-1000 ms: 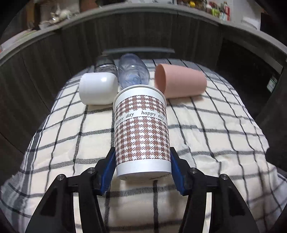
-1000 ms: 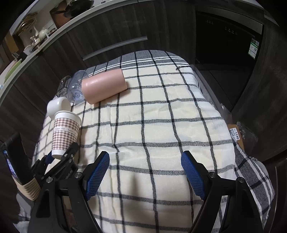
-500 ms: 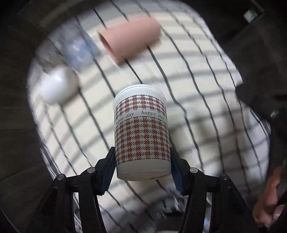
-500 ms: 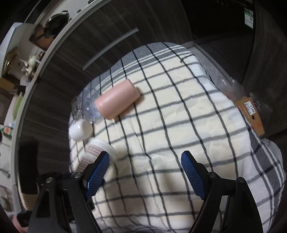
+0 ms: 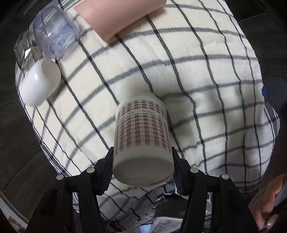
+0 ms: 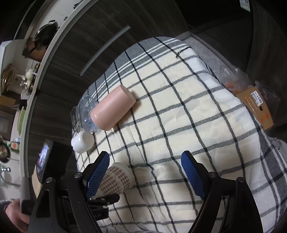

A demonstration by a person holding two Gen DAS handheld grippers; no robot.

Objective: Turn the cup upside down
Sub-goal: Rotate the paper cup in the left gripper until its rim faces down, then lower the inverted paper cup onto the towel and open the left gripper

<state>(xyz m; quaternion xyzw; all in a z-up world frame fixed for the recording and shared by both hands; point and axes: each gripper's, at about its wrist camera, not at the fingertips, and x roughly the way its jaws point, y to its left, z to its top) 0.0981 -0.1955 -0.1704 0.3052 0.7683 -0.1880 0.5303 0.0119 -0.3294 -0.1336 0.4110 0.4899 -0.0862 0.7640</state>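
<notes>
- The left gripper (image 5: 143, 161) clamps the paper cup (image 5: 142, 139) by its base end, one blue pad on each side of the wall, jaws closed to the cup's width.
- The cup points away from the jaws along the fingers: flat bottom toward the camera, rim (image 5: 141, 98) at the far end, aimed down at the checked cloth (image 5: 206, 80).
- In the left wrist view the rim looks close to or just touching the cloth (contact cannot be confirmed from this angle); a dark shadow lies beside it.
- The right wrist view shows the same cup (image 6: 117, 178) tilted, rim lower than base, at the cloth's near left edge, partly hidden behind a blue pad.
- The right gripper (image 6: 145, 172) hangs with jaws spread wide, holding nothing, above the cloth's middle; the left is clearly the working hand.
- Judged from this pose, the flip is well along: the long axis needs bringing square to the cloth, rim down, before letting go.
- A pink cup (image 5: 118, 16), a clear cup (image 5: 55, 34) and a white cup (image 5: 39, 82) lie on their sides at the far left, well apart from the landing spot.
</notes>
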